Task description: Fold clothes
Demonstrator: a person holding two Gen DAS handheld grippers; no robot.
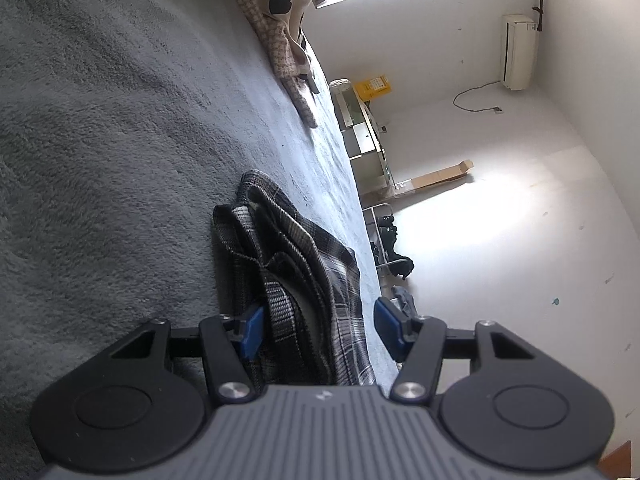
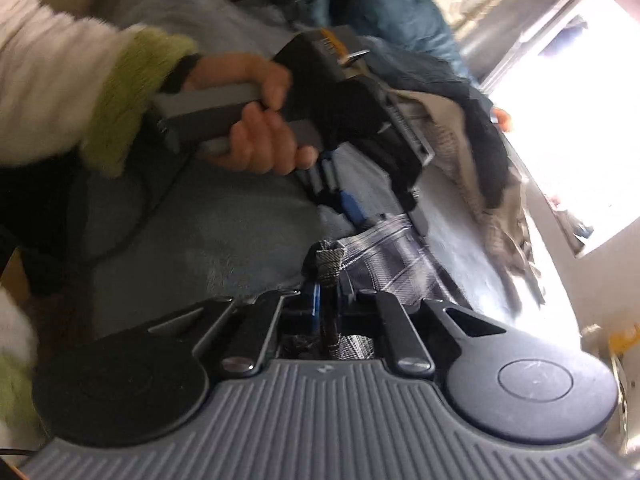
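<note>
A dark plaid garment [image 1: 296,264] lies bunched on the grey fleece blanket [image 1: 120,140]. In the left wrist view my left gripper [image 1: 320,326] stands open over its near end. The fabric runs between the blue pads [image 1: 253,330], and the right-hand pad is clear of it. In the right wrist view my right gripper [image 2: 328,284] is shut on a narrow fold of the plaid garment [image 2: 384,252], which stands up from the closed jaws. A person's hand [image 2: 256,136] in a cream and green sleeve holds the left gripper just beyond, one blue pad [image 2: 352,208] showing at the cloth.
A heap of other clothes, pink check and black-and-white [image 1: 280,20], lies further along the blanket, seen also as a blurred pile [image 2: 480,152]. Past the blanket's edge are a shelf unit [image 1: 364,136], a cardboard box [image 1: 440,176] and white walls. A bright window [image 2: 580,100] is at the right.
</note>
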